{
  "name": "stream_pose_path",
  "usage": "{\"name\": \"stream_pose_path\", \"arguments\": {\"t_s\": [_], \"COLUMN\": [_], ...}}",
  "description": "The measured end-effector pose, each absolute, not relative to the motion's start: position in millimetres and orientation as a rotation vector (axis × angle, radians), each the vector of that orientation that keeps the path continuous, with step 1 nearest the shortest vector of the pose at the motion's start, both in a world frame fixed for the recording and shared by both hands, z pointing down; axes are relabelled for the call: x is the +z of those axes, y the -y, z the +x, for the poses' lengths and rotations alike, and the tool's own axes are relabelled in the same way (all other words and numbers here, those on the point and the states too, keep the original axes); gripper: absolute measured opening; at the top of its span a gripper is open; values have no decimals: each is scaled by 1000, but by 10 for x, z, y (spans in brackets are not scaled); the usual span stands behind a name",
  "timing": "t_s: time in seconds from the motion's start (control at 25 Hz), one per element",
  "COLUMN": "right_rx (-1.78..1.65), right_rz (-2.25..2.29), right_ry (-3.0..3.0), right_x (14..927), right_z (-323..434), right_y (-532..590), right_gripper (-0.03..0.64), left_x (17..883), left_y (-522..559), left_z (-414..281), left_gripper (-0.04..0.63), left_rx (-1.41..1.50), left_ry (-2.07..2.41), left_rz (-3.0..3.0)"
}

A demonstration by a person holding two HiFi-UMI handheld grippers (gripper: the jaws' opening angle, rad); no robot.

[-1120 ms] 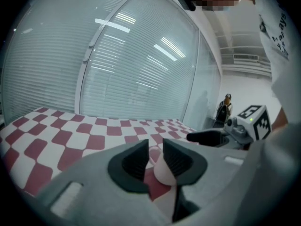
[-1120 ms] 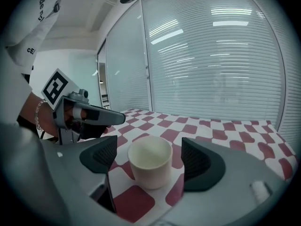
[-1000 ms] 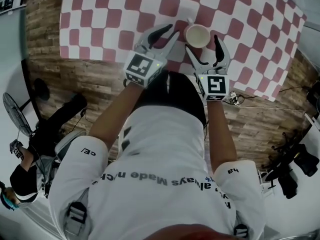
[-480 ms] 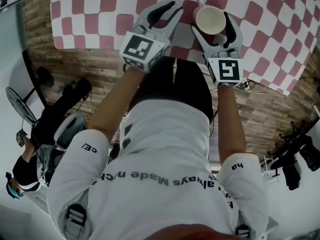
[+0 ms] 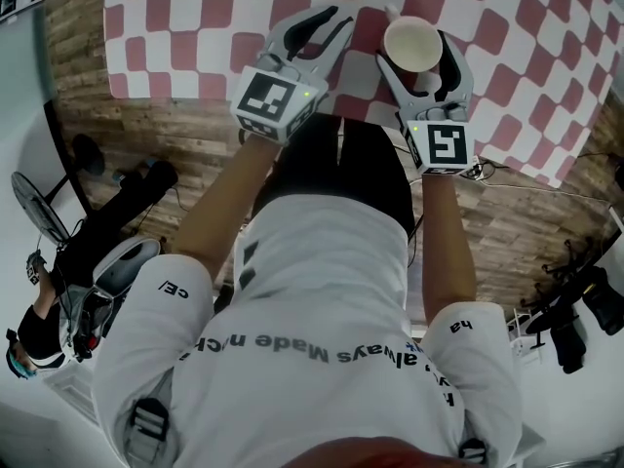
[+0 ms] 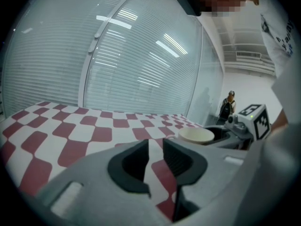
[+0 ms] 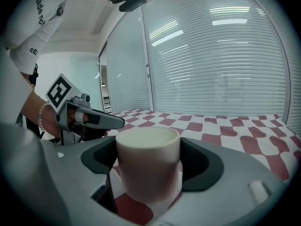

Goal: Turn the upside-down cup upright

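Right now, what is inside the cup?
The cup looks empty: the head view shows a bare pale interior. In the right gripper view its wall hides the inside.

Left tool jaws together, empty; right tool jaws just closing onto cup between them.

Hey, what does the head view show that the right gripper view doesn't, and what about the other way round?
Only the head view shows the cup's open mouth facing up and the wood floor beside the table. Only the right gripper view shows the window blinds and the cup's side wall filling the gap between the right gripper's pads; its jaws have just been closing on the cup. Both views show the cup, the checkered cloth and the left gripper.
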State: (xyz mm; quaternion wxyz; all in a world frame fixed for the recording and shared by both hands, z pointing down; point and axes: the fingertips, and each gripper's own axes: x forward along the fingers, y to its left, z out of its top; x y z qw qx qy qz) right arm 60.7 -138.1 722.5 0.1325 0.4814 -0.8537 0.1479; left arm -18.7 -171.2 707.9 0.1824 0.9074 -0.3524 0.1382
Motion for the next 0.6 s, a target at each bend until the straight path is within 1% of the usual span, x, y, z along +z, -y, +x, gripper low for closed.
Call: {"name": "stream_pose_path", "arguments": {"t_s": [0.6], "right_rx": [346], "right_rz": [1405], "right_ry": [2487], "right_x": [6179], "right_z": [709], "right_y": [1331], "right_gripper": [405], "left_x": [6070], "left_y": [1599], "left_z": [-164], "left_gripper": [97], "left_rx": [300], "left_ry": [988], "left_rz": [2632]}}
